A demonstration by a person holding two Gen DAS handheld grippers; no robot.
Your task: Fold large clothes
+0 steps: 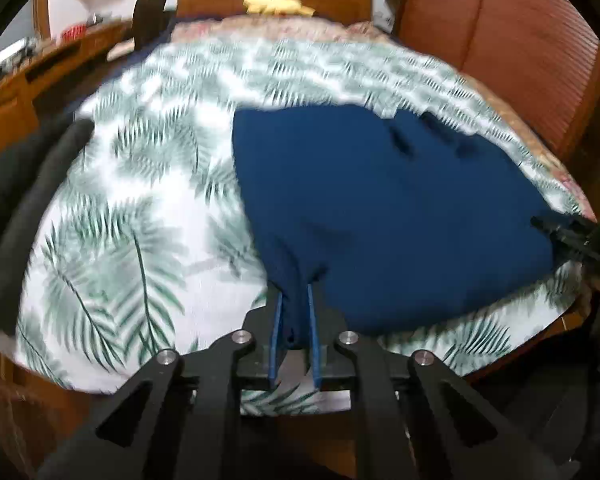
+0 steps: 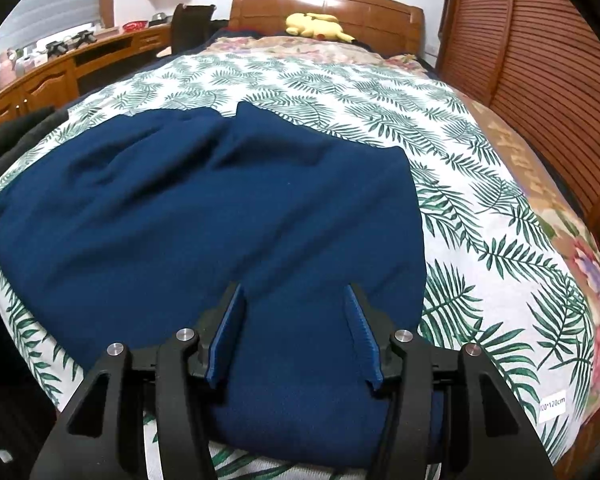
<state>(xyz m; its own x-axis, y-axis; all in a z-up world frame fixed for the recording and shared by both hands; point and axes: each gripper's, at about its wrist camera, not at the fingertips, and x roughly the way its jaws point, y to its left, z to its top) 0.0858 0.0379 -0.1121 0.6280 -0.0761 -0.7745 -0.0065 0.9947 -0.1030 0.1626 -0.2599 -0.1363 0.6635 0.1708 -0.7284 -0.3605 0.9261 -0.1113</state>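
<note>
Presently one navy garment (image 2: 220,216) is seen spread on the bed's leaf-print sheet (image 2: 460,184). A bunched edge of it is pinched between the nearly closed left tongs (image 1: 295,312). The right tongs (image 2: 296,320) are held wide apart over the cloth, gripping nothing. One yellow plush toy (image 2: 316,26) is noted by the headboard (image 2: 332,0).

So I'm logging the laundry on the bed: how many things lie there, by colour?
Navy blue garment: 1
Black clothing, bed's left edge: 1 pile
Yellow plush toy by the headboard: 1
Total: 3
</note>
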